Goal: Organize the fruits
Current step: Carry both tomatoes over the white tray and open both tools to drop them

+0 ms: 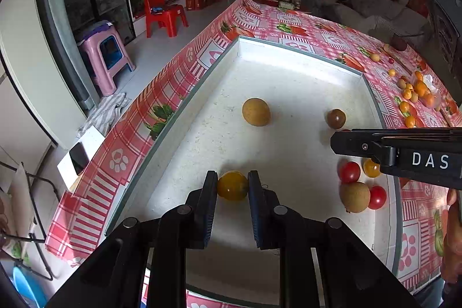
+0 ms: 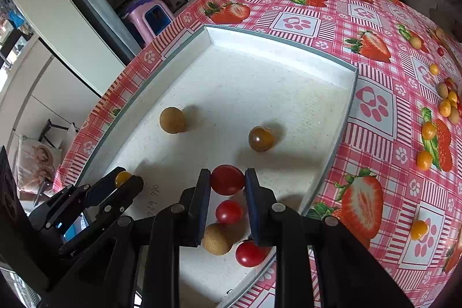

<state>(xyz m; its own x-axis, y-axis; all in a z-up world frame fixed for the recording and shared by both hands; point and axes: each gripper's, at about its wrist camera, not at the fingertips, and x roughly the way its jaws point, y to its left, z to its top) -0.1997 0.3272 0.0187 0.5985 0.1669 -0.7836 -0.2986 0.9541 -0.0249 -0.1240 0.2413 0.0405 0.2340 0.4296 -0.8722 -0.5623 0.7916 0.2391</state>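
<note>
White tray (image 1: 303, 54) on desk (image 1: 288, 28) near its left edge. Left gripper (image 1: 232, 186) jaws clamped on yellow tomato (image 1: 232, 185) over tray floor. Right gripper (image 2: 227, 180) jaws clamped on red tomato (image 2: 227, 179) at tray's right edge. Inside tray: tan round fruit (image 1: 256, 111), dark tomato (image 1: 336, 118), kiwi (image 1: 354, 197), further red tomatoes (image 2: 229, 211). Loose small fruits (image 1: 410, 94) along desk's right edge.

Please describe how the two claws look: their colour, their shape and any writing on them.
Both are matte black. The left claw has two flat, narrow fingers with dark blue ribbed pads, carried on black linkage bars with round grey pivot pins. The right claw is built the same way. Seen from the side in the left wrist view, its black body bears the white letters "DAS". No cables show.
</note>
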